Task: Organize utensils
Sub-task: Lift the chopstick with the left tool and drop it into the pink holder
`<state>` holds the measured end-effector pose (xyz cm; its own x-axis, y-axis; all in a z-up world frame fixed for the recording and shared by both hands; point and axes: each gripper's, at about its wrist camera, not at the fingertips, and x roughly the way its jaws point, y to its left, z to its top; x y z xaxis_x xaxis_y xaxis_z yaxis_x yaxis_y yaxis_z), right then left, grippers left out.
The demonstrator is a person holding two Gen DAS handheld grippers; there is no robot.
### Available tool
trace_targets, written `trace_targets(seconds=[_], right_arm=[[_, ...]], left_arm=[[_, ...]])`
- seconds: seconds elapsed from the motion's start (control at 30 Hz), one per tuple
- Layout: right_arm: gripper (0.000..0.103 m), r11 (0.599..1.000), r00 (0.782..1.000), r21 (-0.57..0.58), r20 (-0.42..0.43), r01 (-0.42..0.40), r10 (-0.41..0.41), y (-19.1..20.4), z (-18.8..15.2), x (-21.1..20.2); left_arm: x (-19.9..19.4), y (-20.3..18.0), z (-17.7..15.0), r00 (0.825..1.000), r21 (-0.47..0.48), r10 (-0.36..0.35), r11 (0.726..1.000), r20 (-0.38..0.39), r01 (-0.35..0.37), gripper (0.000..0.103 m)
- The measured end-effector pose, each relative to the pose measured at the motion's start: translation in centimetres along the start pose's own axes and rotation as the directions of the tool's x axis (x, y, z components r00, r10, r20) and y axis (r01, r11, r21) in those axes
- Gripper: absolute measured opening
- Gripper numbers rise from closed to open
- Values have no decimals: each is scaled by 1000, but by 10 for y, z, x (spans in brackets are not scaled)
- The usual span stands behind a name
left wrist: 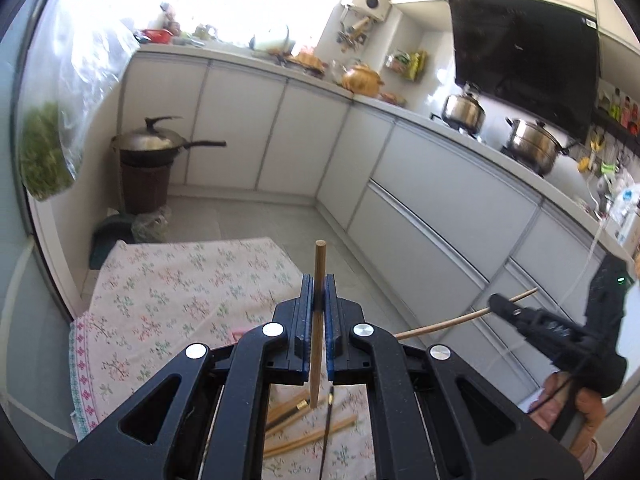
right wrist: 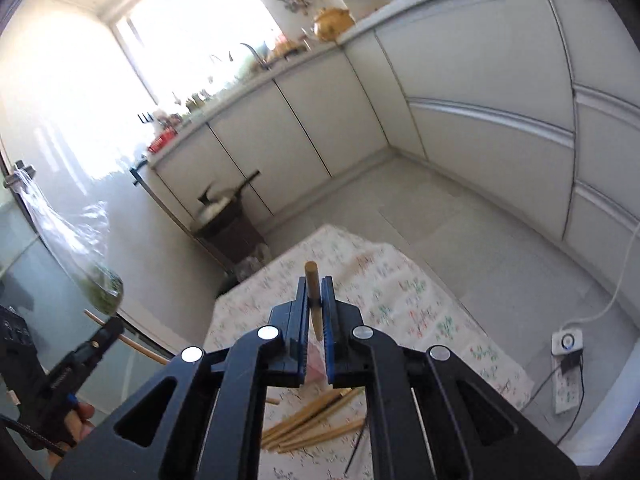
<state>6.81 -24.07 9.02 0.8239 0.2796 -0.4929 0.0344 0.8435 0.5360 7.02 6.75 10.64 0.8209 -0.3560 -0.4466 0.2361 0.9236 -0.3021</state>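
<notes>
Where the left wrist view looks along the left tool (left wrist: 319, 300), its jaws stand clamped on a brown wooden chopstick (left wrist: 319, 280), which runs upright between the blue pads and sticks out past both ends. Below the tool, a loose pile of chopsticks (left wrist: 308, 428) lies on the floral cloth (left wrist: 180, 292) covering the tabletop, light wooden ones mixed with darker ones. At the right edge, the right tool (left wrist: 500, 305) appears side-on, gripped by a hand (left wrist: 580, 408) and closed on a pale chopstick (left wrist: 440, 325) that slants across the white cabinet fronts (left wrist: 440, 200). A lidded wok (left wrist: 152, 144) sits on a dark stand in the far corner.

In the right wrist view, somewhat blurred, the right tool (right wrist: 316, 300) is likewise pinched on a light wooden chopstick (right wrist: 313, 292), its blunt end protruding beyond the fingertips. The pile of chopsticks (right wrist: 316, 420) rests on the cloth (right wrist: 400, 292) beneath. At lower left, the left tool (right wrist: 114, 325) holds its chopstick (right wrist: 136, 346) crosswise. A power strip (right wrist: 566, 384) lies on the floor at right.
</notes>
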Motion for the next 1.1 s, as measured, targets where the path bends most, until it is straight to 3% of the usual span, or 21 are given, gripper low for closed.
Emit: trace_targets(seconds=[0.17, 0.3, 0.43, 0.57, 0.67, 0.93, 1.1], right_arm=[[6, 995, 996, 42, -4, -90, 90, 17, 29, 30], [6, 991, 991, 49, -39, -127, 129, 29, 35, 63], [6, 992, 989, 29, -80, -123, 125, 38, 24, 87], [6, 995, 988, 3, -117, -102, 101, 41, 13, 106], [6, 996, 987, -20, -141, -83, 79, 43, 6, 118], [6, 997, 986, -69, -162, -35, 23, 49, -3, 138], [6, 997, 982, -81, -189, -11, -4, 54, -11, 162]], left_arm=[[18, 4, 23, 993, -6, 110, 994, 42, -110, 4], [42, 16, 28, 990, -34, 141, 990, 26, -140, 4], [70, 30, 22, 984, -46, 181, 982, -7, -181, 5], [97, 46, 7, 982, -79, 177, 980, -61, -181, 7], [101, 53, 1, 982, -112, 168, 978, -86, -177, 18], [61, 61, 16, 978, -182, 206, 963, 15, -200, 43], [62, 63, 15, 974, -181, 227, 958, 2, -223, 45]])
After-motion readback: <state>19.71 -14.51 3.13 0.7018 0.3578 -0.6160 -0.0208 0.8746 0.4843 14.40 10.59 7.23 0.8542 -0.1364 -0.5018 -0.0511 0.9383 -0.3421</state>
